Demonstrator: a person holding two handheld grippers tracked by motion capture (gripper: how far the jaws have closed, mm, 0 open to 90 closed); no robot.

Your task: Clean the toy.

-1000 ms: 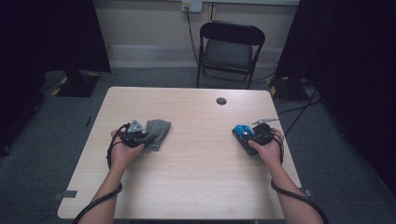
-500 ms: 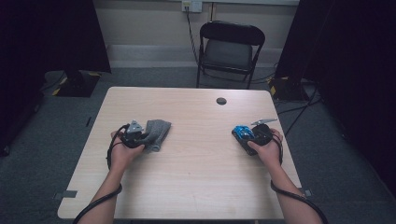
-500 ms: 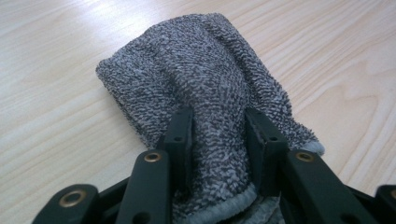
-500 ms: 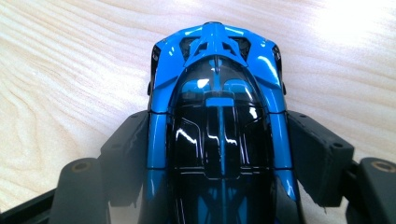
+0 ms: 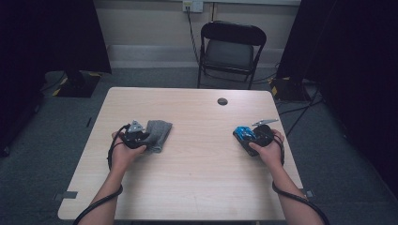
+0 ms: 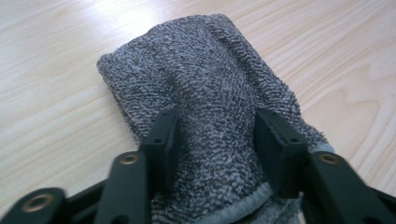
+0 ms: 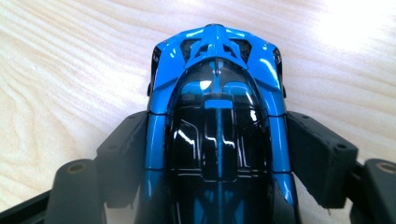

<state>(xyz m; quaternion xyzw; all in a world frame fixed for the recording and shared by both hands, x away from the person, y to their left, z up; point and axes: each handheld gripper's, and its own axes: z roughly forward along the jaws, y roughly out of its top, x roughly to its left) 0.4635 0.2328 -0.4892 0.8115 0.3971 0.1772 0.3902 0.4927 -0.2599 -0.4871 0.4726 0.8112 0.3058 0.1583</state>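
Pale wooden table [image 5: 197,178]; folded grey terry cloth [image 6: 210,93], glossy blue toy car [image 7: 217,116].

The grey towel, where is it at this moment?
In the high view the grey towel lies folded on the left half of the table, in front of the left gripper, whose fingers flank its near end.

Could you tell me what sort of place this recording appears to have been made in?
Probably a bare recording room or lab rather than a home: a plain wooden table on grey carpet, black curtains at both sides, a lone folding chair by the wall, and cables across the floor.
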